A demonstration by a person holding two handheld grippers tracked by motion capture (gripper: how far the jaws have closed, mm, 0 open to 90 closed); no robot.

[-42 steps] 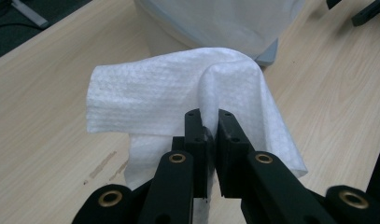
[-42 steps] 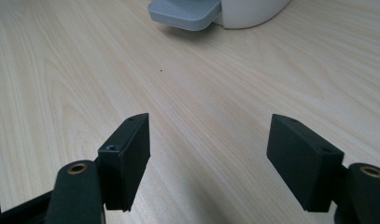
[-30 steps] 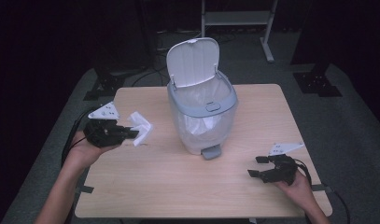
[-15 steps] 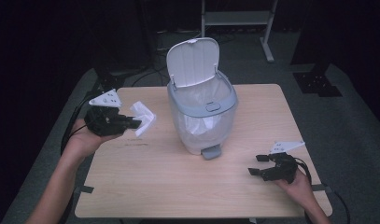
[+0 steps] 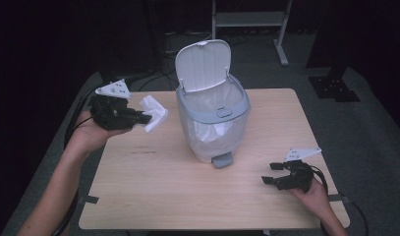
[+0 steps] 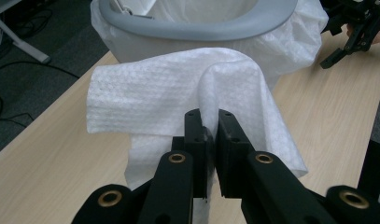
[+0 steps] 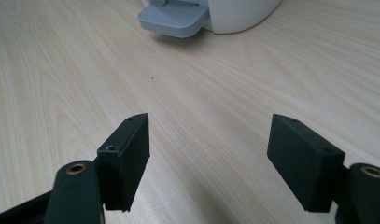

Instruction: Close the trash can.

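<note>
A white paper towel (image 5: 155, 112) hangs crumpled from my left gripper (image 5: 144, 118), held above the table's left side, just left of the bin. In the left gripper view the black jaws are shut on the paper towel (image 6: 178, 88), with the bin's rim right behind it. The small grey-and-white pedal bin (image 5: 213, 118) stands mid-table, lid raised, a white liner (image 6: 299, 37) folded over its rim. My right gripper (image 5: 269, 173) rests low at the table's front right, jaws open and empty. Its own view looks across bare wood toward the bin's grey pedal (image 7: 173, 18).
The wooden table (image 5: 163, 191) has black floor and dark surroundings around it. A metal rack frame (image 5: 251, 19) stands behind the table. Cables trail off the left edge. Open wood lies in front of the bin.
My left gripper has risen with the paper towel and shifted slightly toward the bin. The right gripper has stayed put.
</note>
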